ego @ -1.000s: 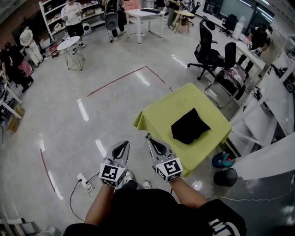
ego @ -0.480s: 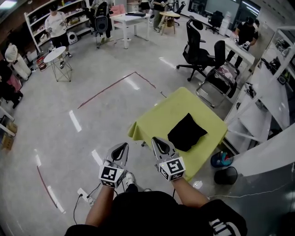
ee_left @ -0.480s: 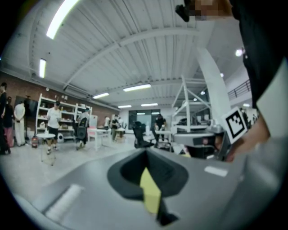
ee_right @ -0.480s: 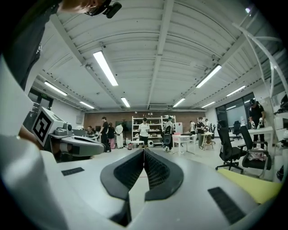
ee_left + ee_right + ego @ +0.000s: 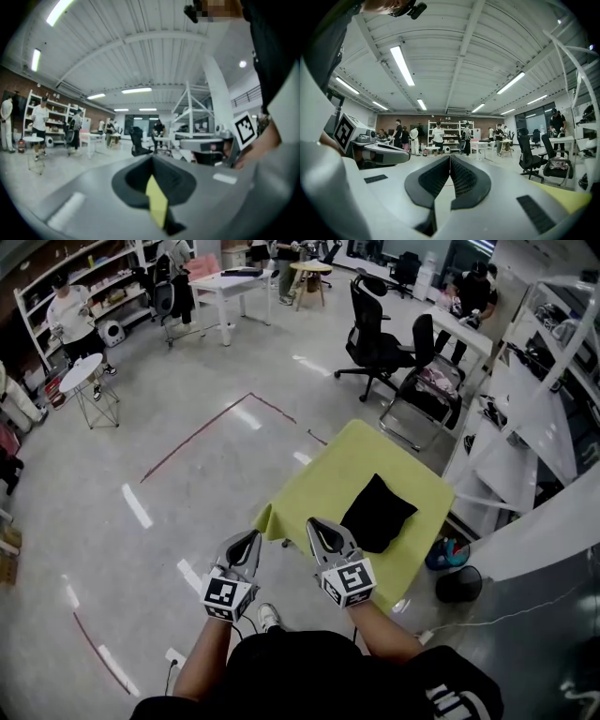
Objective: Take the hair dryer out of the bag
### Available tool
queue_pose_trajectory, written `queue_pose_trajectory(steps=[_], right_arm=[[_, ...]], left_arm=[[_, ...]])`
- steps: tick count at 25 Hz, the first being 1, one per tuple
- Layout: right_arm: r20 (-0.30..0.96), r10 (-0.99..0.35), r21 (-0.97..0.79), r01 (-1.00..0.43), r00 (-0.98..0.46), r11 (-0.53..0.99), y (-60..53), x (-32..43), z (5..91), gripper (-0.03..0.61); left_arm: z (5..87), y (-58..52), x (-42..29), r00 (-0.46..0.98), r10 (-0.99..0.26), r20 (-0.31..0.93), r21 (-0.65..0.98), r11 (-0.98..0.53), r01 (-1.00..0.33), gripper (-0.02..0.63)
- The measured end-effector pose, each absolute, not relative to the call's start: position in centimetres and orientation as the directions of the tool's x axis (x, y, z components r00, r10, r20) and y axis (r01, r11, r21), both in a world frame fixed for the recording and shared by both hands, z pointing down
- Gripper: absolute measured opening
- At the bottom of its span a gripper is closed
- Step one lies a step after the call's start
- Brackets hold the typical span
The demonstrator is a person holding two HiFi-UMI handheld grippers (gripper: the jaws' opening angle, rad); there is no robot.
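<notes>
Nothing has started on the table yet. The black bag point(image 5: 377, 513) lies slumped on the yellow-green tablecloth point(image 5: 323, 479), towards its far right side. It looks closed over, with no opening facing the camera, and no hair dryer shows in any view. My guess is that it sits inside the bag, but the pictures cannot confirm that. The left gripper point(image 5: 251, 538) hangs in front of the person over bare floor, near the cloth's near corner, with its jaws pressed together on nothing. The right gripper point(image 5: 319, 529) is just beside it over the near edge of the cloth, short of the bag and not touching it. Its ribbed pads meet in a tight seam and it is empty too. So the whole job is ahead, as I read it: reach the bag, find its mouth, open it, then draw the dryer out. One claw will likely need to pin the fabric while the other digs in.
</notes>
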State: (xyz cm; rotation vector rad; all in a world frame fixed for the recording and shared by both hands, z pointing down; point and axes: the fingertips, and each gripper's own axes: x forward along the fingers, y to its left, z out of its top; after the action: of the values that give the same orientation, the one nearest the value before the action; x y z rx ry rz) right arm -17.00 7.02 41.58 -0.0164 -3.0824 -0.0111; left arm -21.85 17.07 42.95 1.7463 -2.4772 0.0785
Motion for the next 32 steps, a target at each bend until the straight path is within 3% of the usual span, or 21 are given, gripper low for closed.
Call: queue_pose_trajectory(steps=[13,32], right_arm=[[0.079,-0.201,0.018,-0.201,-0.976,0.98,4.3,-17.4,41.0,0.006],[0.09,-0.434,-0.052,-0.439,-0.896,0.897,-8.1,-12.5,43.0,0.006]], left_arm=[[43.0,12.5,-24.8,-0.134,-0.986,0.098,0.043,0.139,-0.989,0.006],[43.9,-1.5,-21.1,0.112,-0.985,0.134,0.019,-0.11,-0.994,0.008]])
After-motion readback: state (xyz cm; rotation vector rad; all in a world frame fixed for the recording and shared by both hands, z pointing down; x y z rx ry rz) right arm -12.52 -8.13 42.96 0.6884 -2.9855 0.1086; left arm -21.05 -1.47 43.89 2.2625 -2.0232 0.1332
